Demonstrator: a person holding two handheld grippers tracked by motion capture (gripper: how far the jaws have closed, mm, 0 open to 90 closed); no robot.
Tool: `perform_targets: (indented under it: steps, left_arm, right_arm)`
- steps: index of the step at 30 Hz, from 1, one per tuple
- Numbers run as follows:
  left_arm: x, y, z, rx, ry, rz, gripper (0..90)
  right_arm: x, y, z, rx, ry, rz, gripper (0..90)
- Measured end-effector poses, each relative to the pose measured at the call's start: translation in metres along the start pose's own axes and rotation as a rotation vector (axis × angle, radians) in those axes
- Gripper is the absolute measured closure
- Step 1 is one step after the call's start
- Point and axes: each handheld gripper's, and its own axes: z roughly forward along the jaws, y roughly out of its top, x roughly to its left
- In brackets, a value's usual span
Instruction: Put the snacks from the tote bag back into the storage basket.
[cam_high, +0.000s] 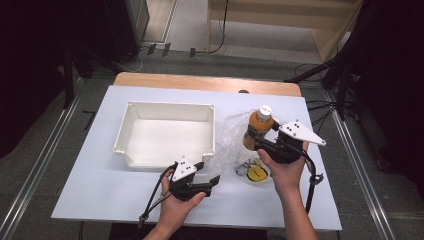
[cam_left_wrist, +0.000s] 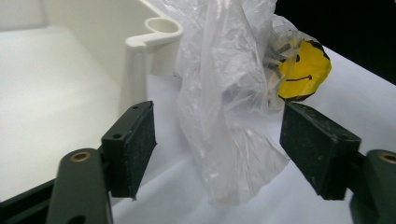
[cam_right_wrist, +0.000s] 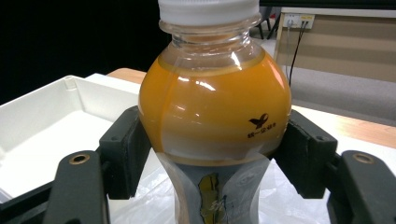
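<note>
a: why is the right gripper (cam_high: 263, 141) clamped on the orange juice bottle (cam_high: 258, 128), just right of the white bin (cam_high: 131, 156)?
b: seemingly to lift it clear of the plastic bag (cam_left_wrist: 224, 102).
a: and the left gripper (cam_high: 209, 182)?
b: jaws wide around the bag's loose end; a yellow smiley item (cam_left_wrist: 302, 70) sits inside, beside the bin.

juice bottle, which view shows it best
The right gripper view: the juice bottle stands close up between the right tongs, with its white cap, orange juice and label clear. The high view shows it small beside the plastic bag.
</note>
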Motion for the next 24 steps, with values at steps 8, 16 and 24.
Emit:
perform_targets:
  steps: [8, 16, 24]
  left_arm:
    - [0.017, -0.004, -0.019, -0.017, -0.002, 0.019, 19.6]
    - [0.039, -0.012, -0.051, -0.078, 0.029, 0.008, 17.6]
    - [0.065, -0.018, -0.079, -0.111, 0.112, -0.003, 16.9]
  right_arm:
    - [0.001, 0.002, -0.002, -0.005, -0.003, 0.007, 32.8]
    - [0.002, 0.004, -0.004, -0.004, -0.004, 0.004, 32.8]
    - [0.008, 0.007, -0.003, 0.002, 0.005, -0.002, 32.8]
